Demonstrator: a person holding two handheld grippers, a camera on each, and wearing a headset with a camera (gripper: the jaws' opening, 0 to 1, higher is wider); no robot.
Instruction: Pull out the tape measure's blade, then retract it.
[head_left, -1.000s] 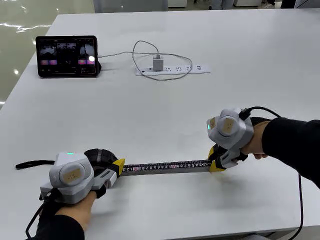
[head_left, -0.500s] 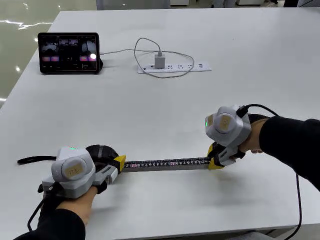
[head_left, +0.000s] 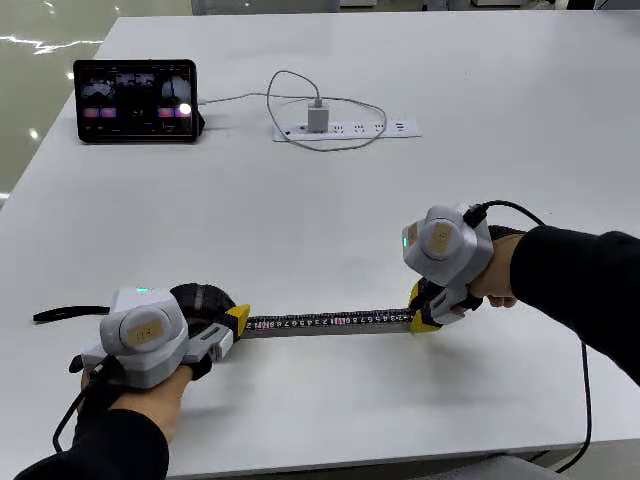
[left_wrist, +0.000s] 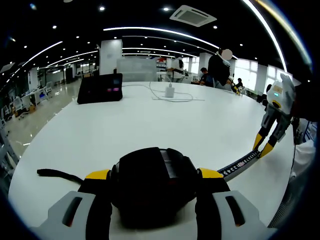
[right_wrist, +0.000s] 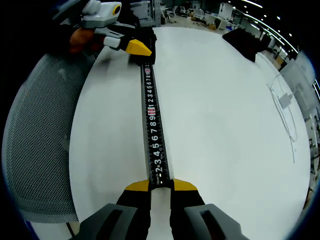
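A black round tape measure case (head_left: 200, 303) lies near the table's front left, and my left gripper (head_left: 232, 330) is shut on it; the case (left_wrist: 152, 180) sits between the yellow-tipped fingers in the left gripper view. Its dark numbered blade (head_left: 325, 321) runs flat along the table to the right. My right gripper (head_left: 420, 318) is shut on the blade's end. In the right gripper view the blade (right_wrist: 153, 130) stretches from my yellow fingertips (right_wrist: 137, 186) to the case (right_wrist: 145, 50). A black strap (head_left: 65, 313) trails left from the case.
A tablet (head_left: 135, 100) stands at the back left. A white power strip (head_left: 345, 130) with a charger and looped cable lies at the back centre. The table's front edge (head_left: 380, 455) is close below the grippers. People stand far off in the left gripper view.
My right gripper has moved left along the table with the blade's end, so less blade shows between the two grippers. The left gripper has stayed on the case.
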